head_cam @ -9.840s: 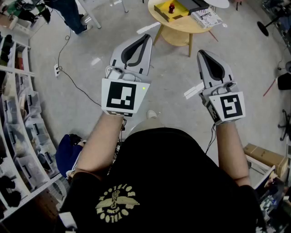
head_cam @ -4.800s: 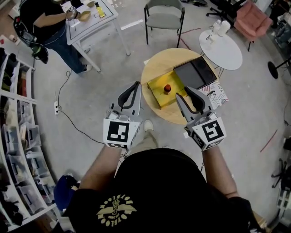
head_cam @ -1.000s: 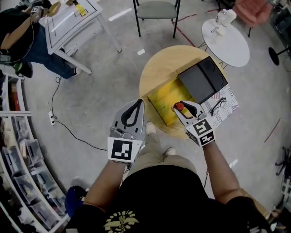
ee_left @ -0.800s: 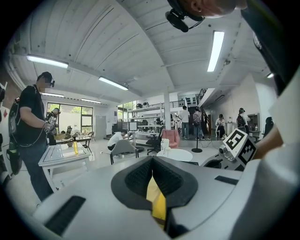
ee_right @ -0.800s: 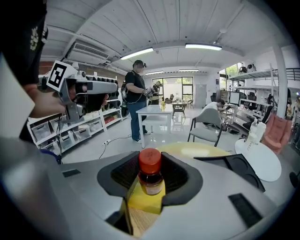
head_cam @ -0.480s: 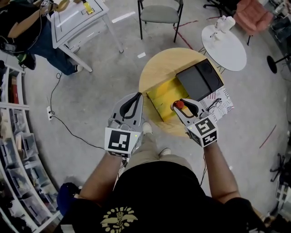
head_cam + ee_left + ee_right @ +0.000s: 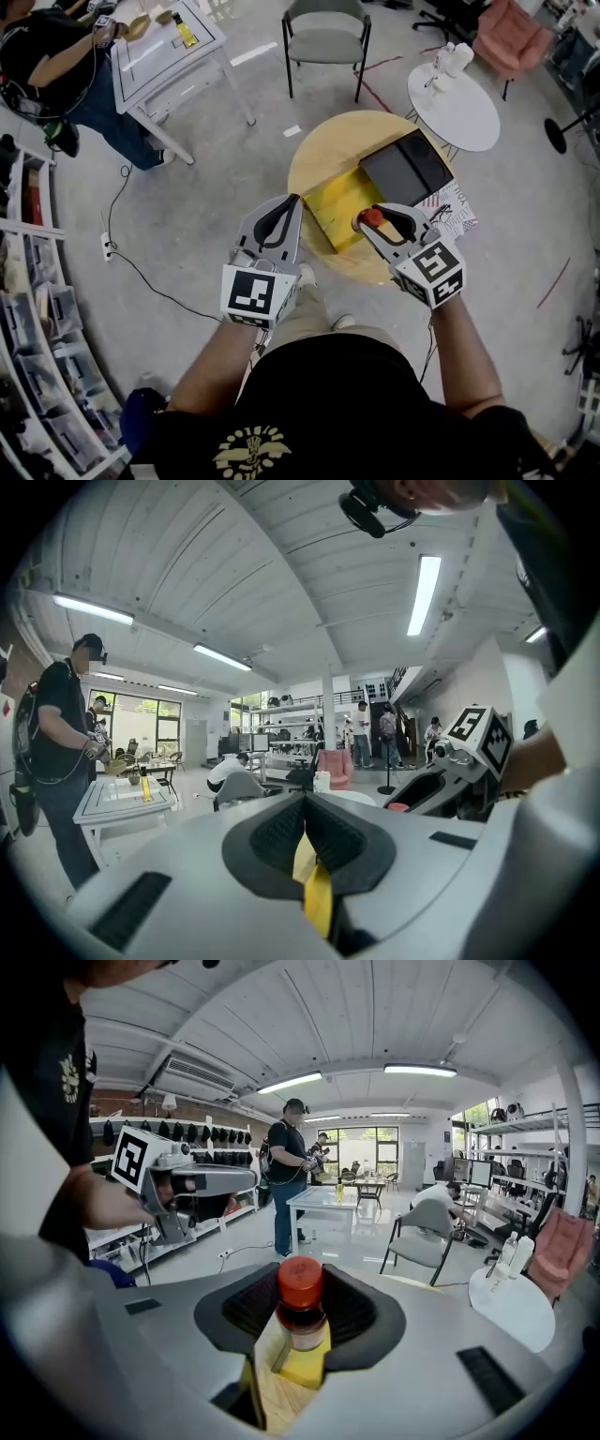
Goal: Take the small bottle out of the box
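Note:
A small bottle (image 7: 371,218) with a red cap is clamped between the jaws of my right gripper (image 7: 376,217), held above the near edge of the open yellow box (image 7: 339,200). In the right gripper view the bottle (image 7: 300,1313) stands upright between the dark pads, with the yellow box below it. The box sits on a round wooden table (image 7: 328,150). My left gripper (image 7: 292,200) hovers left of the box with nothing in it. Its pads (image 7: 281,829) meet at the tip in the left gripper view.
A black lid or case (image 7: 405,167) lies beside the box, with printed paper and glasses (image 7: 454,201) at the table's right edge. Beyond are a grey chair (image 7: 323,33), a small white round table (image 7: 455,103), and a white square table (image 7: 164,47) with a person (image 7: 47,56) beside it.
My right gripper has risen with the bottle in it, now higher above the box. The left gripper has risen slightly too and stays shut.

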`<move>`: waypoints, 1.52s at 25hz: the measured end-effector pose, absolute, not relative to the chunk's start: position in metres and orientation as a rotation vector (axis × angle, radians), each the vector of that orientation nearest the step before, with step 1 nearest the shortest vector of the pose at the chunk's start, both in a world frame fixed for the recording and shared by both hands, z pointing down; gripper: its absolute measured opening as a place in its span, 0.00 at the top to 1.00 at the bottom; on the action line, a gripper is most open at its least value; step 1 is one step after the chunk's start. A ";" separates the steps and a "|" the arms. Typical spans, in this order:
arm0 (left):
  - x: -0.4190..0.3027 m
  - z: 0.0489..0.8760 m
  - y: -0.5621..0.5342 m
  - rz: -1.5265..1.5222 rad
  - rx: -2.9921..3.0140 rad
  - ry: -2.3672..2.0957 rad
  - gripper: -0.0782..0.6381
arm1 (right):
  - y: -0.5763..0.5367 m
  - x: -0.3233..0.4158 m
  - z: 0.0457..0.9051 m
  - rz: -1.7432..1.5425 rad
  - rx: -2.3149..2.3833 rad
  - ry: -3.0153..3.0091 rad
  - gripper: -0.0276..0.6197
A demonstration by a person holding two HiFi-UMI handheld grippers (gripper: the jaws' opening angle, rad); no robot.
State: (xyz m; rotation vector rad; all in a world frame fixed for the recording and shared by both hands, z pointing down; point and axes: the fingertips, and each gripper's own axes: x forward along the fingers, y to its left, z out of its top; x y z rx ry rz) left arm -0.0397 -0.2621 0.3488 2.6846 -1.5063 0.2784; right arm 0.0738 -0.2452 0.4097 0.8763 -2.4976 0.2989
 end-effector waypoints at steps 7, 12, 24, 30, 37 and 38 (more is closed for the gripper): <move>-0.038 0.338 -0.250 0.297 2.703 -1.503 0.87 | -0.232 0.079 0.383 0.270 0.904 -2.523 0.72; -0.036 0.332 -0.240 0.302 2.685 -1.506 0.87 | -0.220 0.088 0.366 0.226 0.920 -2.534 0.72; -0.020 0.313 -0.200 0.287 2.696 -1.518 0.87 | -0.182 0.103 0.353 0.207 0.908 -2.541 0.72; -0.021 0.326 -0.192 0.297 2.651 -1.526 0.87 | -0.173 0.099 0.358 0.212 0.864 -2.529 0.72; -0.042 0.336 -0.207 0.330 2.604 -1.560 0.87 | -0.188 0.089 0.372 0.218 0.835 -2.528 0.72; -0.047 0.338 -0.210 0.333 2.595 -1.565 0.87 | -0.190 0.087 0.375 0.220 0.829 -2.530 0.72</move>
